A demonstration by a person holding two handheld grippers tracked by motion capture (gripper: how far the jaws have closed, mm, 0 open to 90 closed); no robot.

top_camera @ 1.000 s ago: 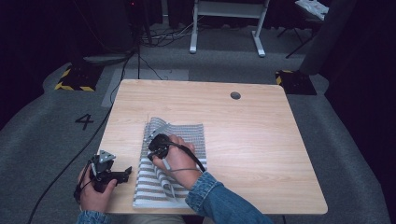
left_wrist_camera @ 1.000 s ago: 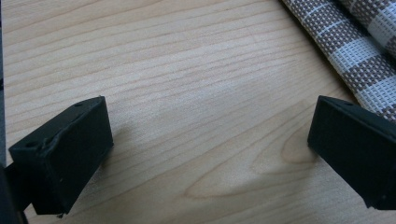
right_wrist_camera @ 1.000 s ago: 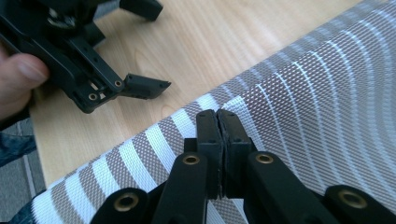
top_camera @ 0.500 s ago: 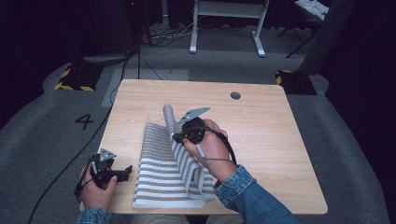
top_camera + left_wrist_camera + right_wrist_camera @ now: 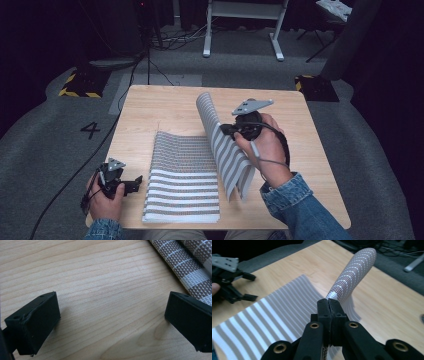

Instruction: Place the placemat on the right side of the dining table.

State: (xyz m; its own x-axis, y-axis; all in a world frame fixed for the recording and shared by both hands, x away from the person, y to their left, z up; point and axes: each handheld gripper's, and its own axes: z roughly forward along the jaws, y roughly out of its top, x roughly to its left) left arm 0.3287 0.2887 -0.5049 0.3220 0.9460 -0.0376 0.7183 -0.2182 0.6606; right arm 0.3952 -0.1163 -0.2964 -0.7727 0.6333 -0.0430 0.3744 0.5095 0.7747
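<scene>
In the high view the right gripper [image 5: 226, 129], at centre right of the frame, was clamped on an edge of the striped mat [image 5: 182, 187], lifting that part into a standing curl. The left gripper [image 5: 131, 183], jaws apart, rested at lower left on the table [image 5: 310, 150] beside the mat.

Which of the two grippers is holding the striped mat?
The right gripper: its fingers are shut on the mat's edge and lift that side off the table. The left gripper rests open on the wood beside the mat, holding nothing.
</scene>
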